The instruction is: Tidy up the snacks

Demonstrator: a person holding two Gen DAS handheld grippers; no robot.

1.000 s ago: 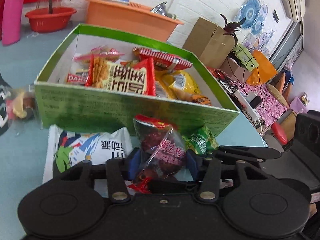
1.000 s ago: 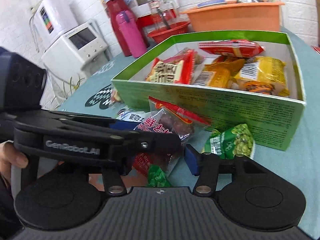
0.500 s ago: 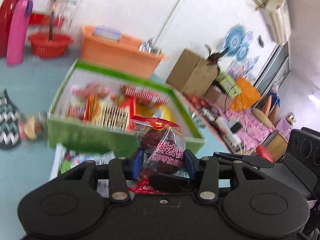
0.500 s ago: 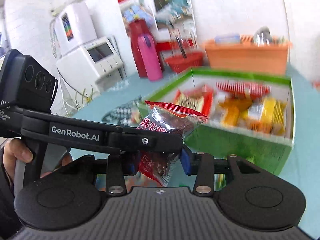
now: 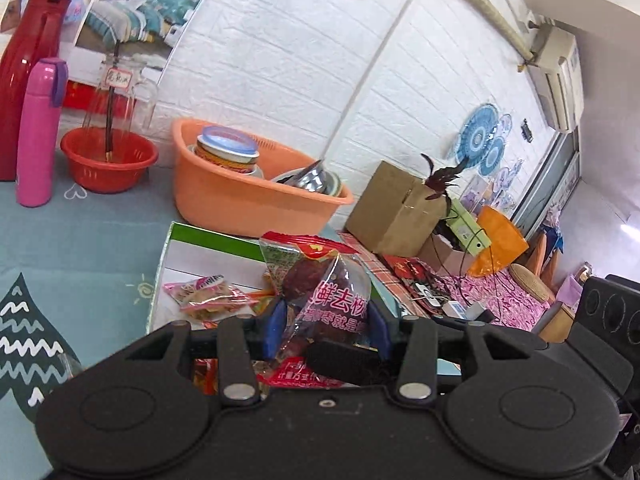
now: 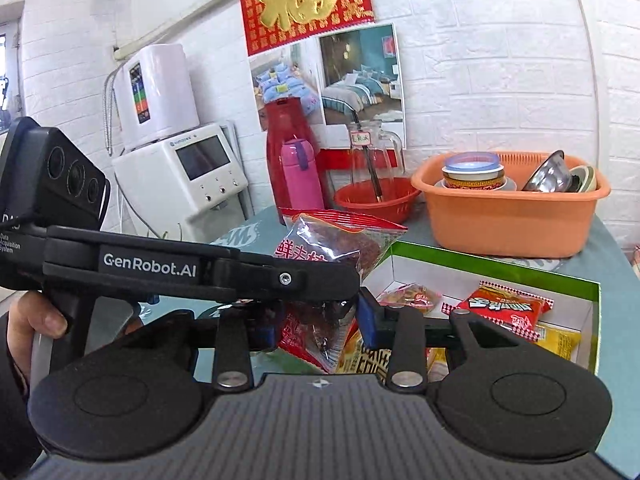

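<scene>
**A:** Item one?

**B:** One clear plastic snack packet of dried red dates (image 5: 326,300), crinkled film, red sealed top edge, pink printed characters. It is pinched between the blue pads (image 5: 275,326) of the left gripper (image 5: 326,326), jaws closed narrowly on its middle, held up above the near end of the box.

**A:** The other tongs?

**B:** Right gripper (image 6: 316,326): blue pads either side of the same packet's lower half; whether they press it or stand slightly clear, I cannot tell. The left tool's black arm crosses in front.

**A:** Container?

**B:** One rectangular cardboard box (image 6: 532,270), green outside, white inside, open-topped, on a teal tablecloth (image 5: 80,240).

**A:** Contents visible?

**B:** From the right wrist view: one small pink-edged clear packet (image 6: 410,294), one red foil packet (image 6: 506,308) with checkered edging, one yellow packet (image 6: 558,340); others are hidden behind the tool.

**A:** Background stock?

**B:** One orange plastic basin (image 6: 512,216) holding bowls, one red round basket (image 6: 374,202), one pink flask (image 6: 300,176), one red thermos jug (image 6: 290,132), one glass pitcher (image 6: 374,152).
</scene>
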